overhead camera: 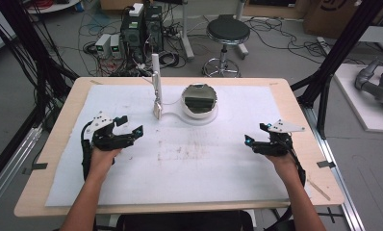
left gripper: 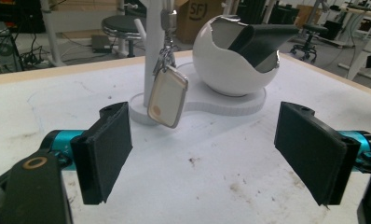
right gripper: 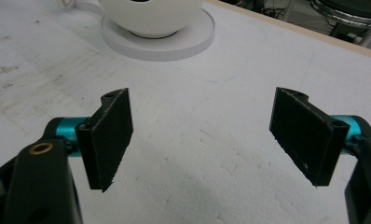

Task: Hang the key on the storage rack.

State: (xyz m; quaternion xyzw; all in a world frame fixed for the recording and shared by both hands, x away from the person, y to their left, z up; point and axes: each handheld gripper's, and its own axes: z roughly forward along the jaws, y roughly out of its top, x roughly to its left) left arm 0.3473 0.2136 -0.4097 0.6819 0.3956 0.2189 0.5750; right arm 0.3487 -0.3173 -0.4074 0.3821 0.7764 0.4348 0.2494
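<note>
- Nearest, the person's two forearms come in from the bottom of the high view, each hand wrapped round a gripper over the desk (overhead camera: 64,115).
- The left gripper (overhead camera: 130,126) sits at the left side of the white sheet (overhead camera: 180,173) that covers most of the desk. Its fingers (left gripper: 104,151) stand wide apart with nothing between them, and in the left gripper view they frame bare, lightly stained sheet.
- The right gripper (overhead camera: 256,134) sits at the right side of the sheet, well apart from the left one. Its fingers (right gripper: 110,137) are likewise spread wide and empty, with only white sheet below.
- Brownish smudges mark the sheet between the two grippers, around the middle.
- Farther back, near the far edge of the desk, a white stand (overhead camera: 199,118) has a flat base with an upright post (overhead camera: 155,79) at its left end.
- A key fob (left gripper: 168,95) hangs from the post by a metal clasp, tilted, its lower end just beside the foot of the post.
- On the right end of the same base rests a round white bowl (left gripper: 235,70) with a slanted opening and a dark inside.
- Beyond the desk, on the floor, stand a black round stool (overhead camera: 227,36), computer boxes (overhead camera: 141,29) and many loose cables.
</note>
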